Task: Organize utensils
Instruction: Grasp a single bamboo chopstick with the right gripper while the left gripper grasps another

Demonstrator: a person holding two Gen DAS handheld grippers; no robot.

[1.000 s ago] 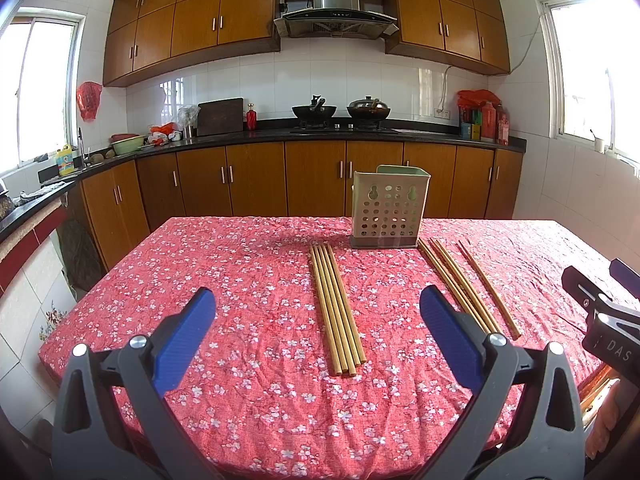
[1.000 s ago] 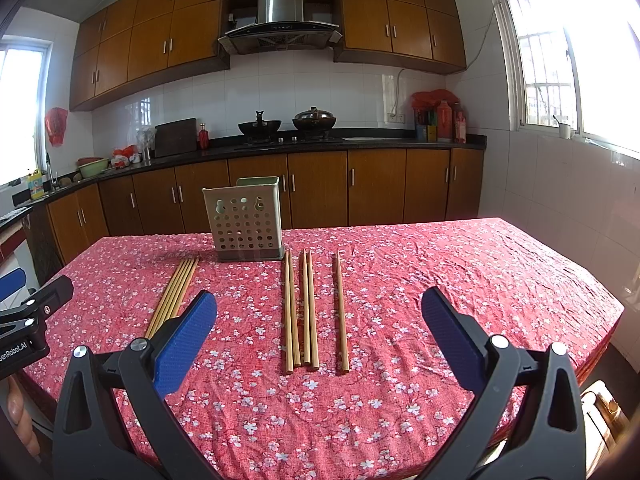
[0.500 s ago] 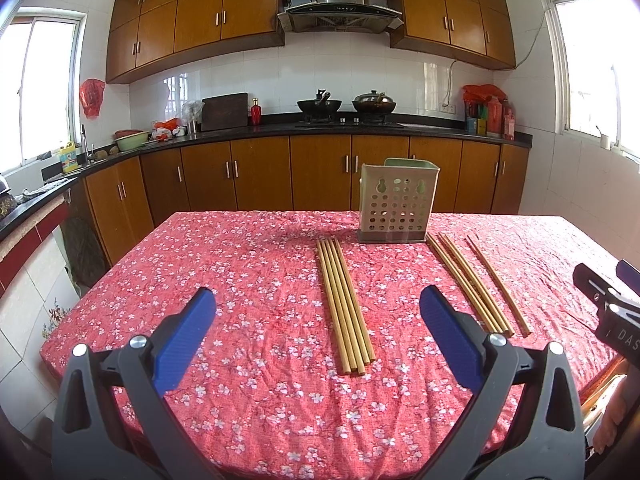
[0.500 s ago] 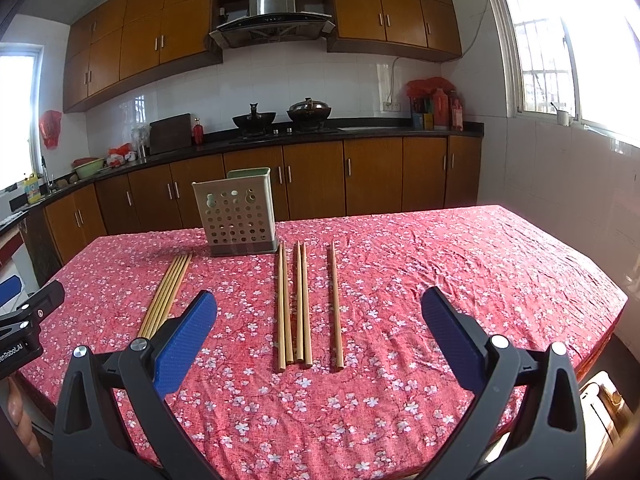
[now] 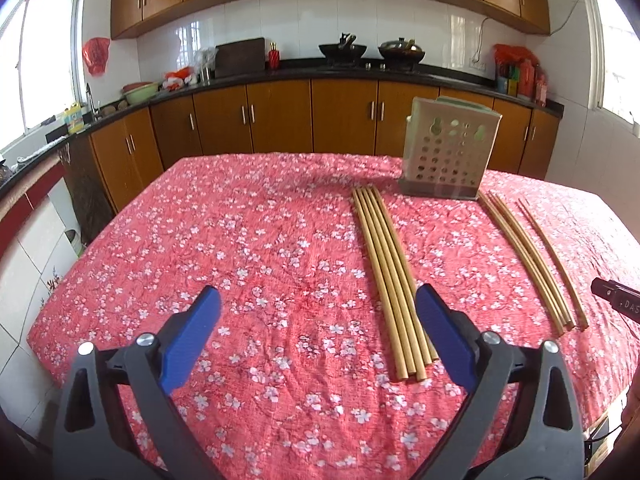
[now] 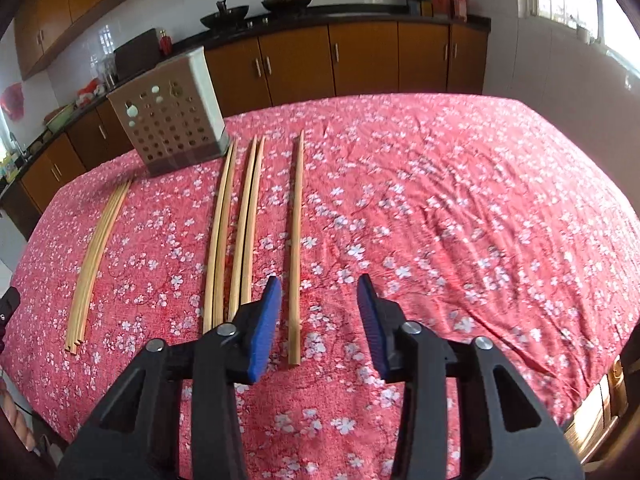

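A bundle of several bamboo chopsticks [image 5: 394, 280] lies on the red flowered tablecloth [image 5: 240, 240]. My left gripper [image 5: 318, 320] hovers over the cloth, wide but closing, with nothing gripped. The bundle's near ends show just beside its right finger [image 5: 444, 336]. Further chopsticks [image 5: 528, 256] lie to the right. A perforated beige utensil holder [image 5: 448, 152] stands upright behind them. In the right wrist view my right gripper [image 6: 318, 308] is closing around the near end of a single chopstick [image 6: 296, 240]. That stick lies on the cloth between the pads, untouched. Two chopstick pairs [image 6: 232, 240] lie left of it, below the holder [image 6: 176, 120].
The table's near edge runs close under both grippers. Wooden kitchen cabinets [image 5: 280, 120] and a black counter with pots stand beyond the far edge. The right gripper's tip [image 5: 616, 300] shows at the right margin of the left wrist view. Bare cloth [image 6: 460, 220] stretches right of the single chopstick.
Both grippers have moved forward and tilted down toward the table. The right jaws have narrowed a lot around the single chopstick. The left jaws have narrowed slightly beside the bundle.
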